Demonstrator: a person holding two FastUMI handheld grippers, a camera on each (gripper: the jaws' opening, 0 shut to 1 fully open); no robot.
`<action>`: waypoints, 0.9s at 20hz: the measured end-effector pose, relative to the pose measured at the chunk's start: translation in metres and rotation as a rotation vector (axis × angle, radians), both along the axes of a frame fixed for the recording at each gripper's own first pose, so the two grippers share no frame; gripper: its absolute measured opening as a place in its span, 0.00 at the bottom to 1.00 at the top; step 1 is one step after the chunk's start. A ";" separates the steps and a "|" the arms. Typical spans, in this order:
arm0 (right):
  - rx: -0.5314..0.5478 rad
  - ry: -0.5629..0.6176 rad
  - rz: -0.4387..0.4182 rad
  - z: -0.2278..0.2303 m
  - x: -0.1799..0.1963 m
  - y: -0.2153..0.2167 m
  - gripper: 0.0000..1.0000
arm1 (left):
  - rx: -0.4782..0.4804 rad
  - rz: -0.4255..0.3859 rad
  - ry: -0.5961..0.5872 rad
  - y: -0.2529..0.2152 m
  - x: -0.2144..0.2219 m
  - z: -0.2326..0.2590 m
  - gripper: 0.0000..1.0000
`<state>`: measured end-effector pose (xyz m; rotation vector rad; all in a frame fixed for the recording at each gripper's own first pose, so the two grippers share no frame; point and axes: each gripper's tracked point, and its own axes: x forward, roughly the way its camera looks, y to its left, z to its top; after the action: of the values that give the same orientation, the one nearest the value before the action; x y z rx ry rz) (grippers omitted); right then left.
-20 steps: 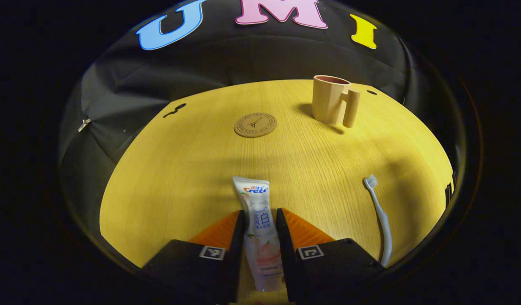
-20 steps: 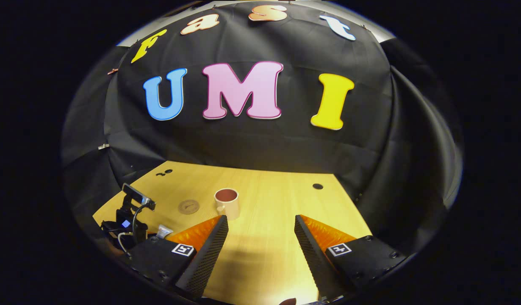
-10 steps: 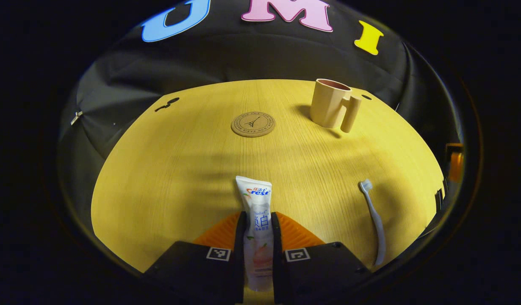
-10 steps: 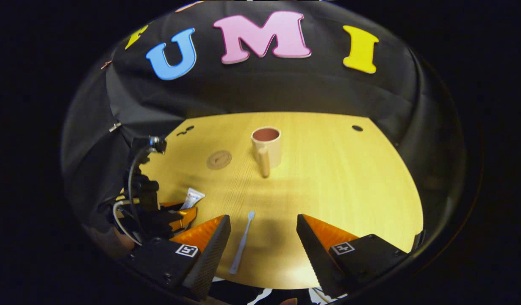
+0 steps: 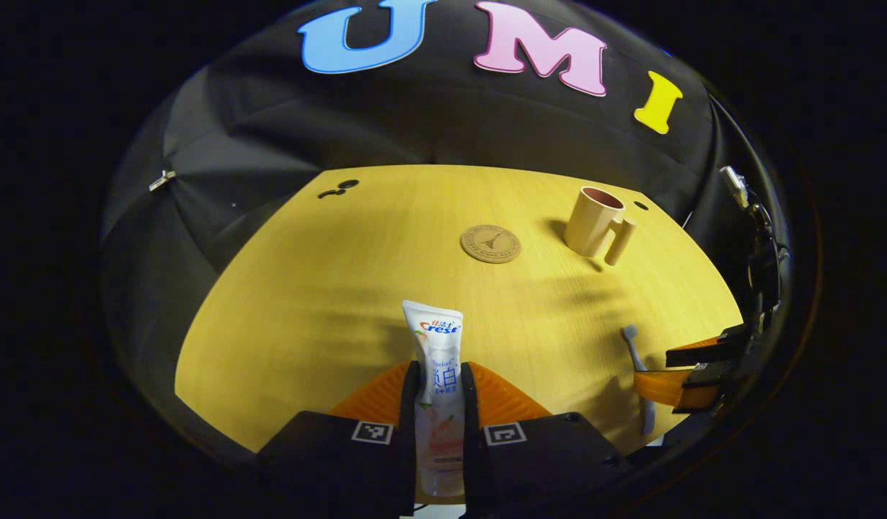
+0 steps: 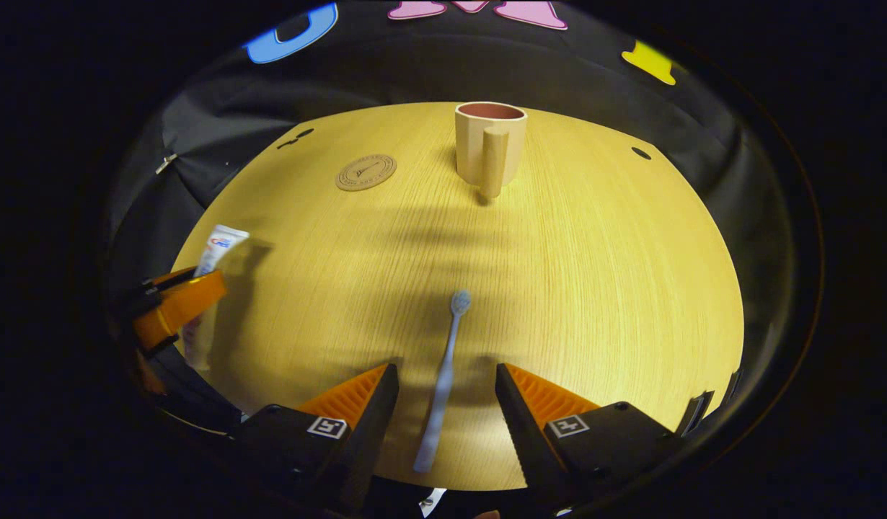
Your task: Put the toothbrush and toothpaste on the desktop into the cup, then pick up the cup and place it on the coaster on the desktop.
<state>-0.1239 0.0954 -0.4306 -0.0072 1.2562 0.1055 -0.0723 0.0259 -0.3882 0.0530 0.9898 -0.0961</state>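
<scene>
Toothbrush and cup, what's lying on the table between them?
Nothing: in the right gripper view, only bare table runs from the toothbrush to the cup.

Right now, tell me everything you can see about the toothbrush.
The toothbrush is slim, pale grey-blue and plastic-looking, with a small bristled head at the far end and a long, gently curved handle. It lies flat on the wooden desktop, head pointing toward the cup. Its handle sits between the open jaws of the right gripper, which straddle it without touching. Only the desktop touches it.
</scene>
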 end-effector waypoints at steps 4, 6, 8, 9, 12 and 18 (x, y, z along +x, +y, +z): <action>-0.026 0.065 0.022 -0.010 -0.008 0.002 0.79 | 0.021 0.029 -0.005 0.021 -0.018 0.011 0.36; -0.027 0.072 0.027 -0.009 -0.006 0.005 0.69 | 0.017 0.052 0.001 0.025 -0.026 0.011 0.27; -0.031 0.086 0.013 -0.012 -0.005 0.005 0.55 | 0.018 0.070 0.010 0.028 -0.031 0.010 0.36; -0.032 0.088 -0.003 -0.012 -0.005 0.004 0.38 | 0.016 0.077 0.013 0.028 -0.033 0.010 0.36; -0.010 0.093 -0.004 -0.012 -0.004 0.001 0.23 | 0.013 0.091 0.002 0.028 -0.032 0.012 0.31; 0.226 0.040 -0.033 0.003 0.000 0.014 0.08 | -0.019 0.100 -0.060 0.007 -0.019 0.037 0.31</action>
<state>-0.1241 0.1092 -0.4272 0.2114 1.2780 0.2196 -0.0917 0.0326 -0.3517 -0.0110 0.9302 -0.0118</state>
